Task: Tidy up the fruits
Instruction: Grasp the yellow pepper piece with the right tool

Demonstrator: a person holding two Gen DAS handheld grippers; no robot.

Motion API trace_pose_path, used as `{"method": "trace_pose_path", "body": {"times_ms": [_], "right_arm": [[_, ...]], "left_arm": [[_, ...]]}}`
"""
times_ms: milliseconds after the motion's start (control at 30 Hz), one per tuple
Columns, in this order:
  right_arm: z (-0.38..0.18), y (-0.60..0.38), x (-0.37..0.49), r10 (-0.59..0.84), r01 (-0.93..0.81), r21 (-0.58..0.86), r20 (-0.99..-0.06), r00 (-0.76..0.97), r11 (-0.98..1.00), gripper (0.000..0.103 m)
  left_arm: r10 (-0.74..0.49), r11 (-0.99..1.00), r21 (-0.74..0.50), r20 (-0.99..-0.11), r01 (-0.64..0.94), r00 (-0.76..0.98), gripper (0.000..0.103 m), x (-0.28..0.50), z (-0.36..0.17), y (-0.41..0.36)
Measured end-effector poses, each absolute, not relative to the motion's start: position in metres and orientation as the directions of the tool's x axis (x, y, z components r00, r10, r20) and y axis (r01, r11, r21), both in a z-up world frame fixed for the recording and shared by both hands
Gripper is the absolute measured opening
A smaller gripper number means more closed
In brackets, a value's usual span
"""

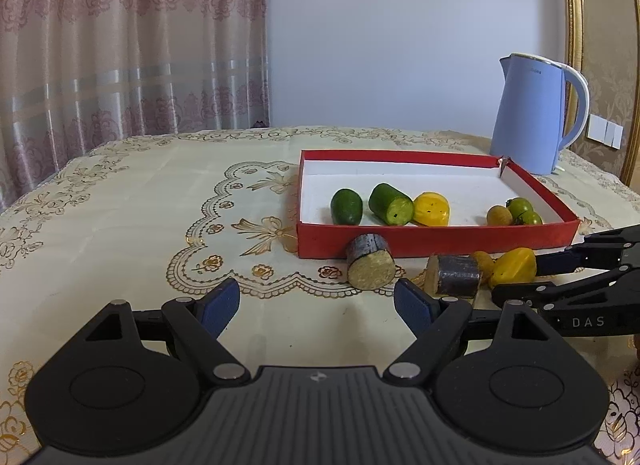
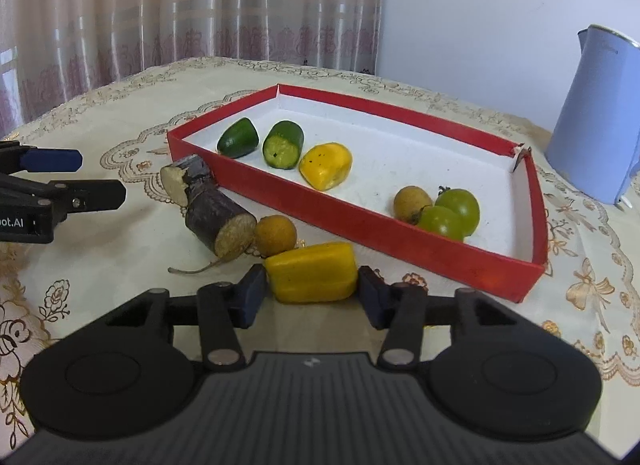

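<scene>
The table [image 2: 120, 113] wore a cream embroidered cloth, a red box [image 2: 360, 225] near its far edge beside a blue kettle [image 2: 592, 125]. My left gripper [image 1: 316, 301] hung wide and empty. My right gripper [image 2: 310, 293] pinched the yellow fruit piece [image 2: 312, 273] just outside the box's front wall.

1. Illumination: bright, even daylight, diffused through the curtain [image 1: 120, 65] at far left.
2. Shadows: soft and faint on the table [image 1: 140, 205].
3. Glare: none.
4. Focus: sharp throughout.
5. Distortion: fisheye bowing at the edges, dark corner vignetting.
</scene>
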State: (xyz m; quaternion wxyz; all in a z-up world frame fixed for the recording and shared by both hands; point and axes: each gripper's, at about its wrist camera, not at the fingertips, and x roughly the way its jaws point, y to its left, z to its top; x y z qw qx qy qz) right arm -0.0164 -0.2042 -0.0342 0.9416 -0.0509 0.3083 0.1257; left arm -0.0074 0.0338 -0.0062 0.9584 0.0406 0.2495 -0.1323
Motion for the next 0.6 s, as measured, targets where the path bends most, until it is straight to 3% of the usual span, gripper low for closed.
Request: {"method": "trace_pose_path", "body": {"times_ms": [367,600], "right_arm": [[-0.035,-0.207,-0.015,0.225,-0.272,0.012,-0.594,0.772,0.962,0.049],[-0.034,-0.213,-0.018,0.245,-0.272,0.041,-0.575,0.781,0.961,0.045]], "left_arm": [[-0.230,0.959,0.030,-0.501,0.283,0.834,0.084,-0.007,-0.009,0.024],[-0.227,0.958,0.031,-0.523,0.285,0.821,0.084,0.002,-0.011,0.017]]}}
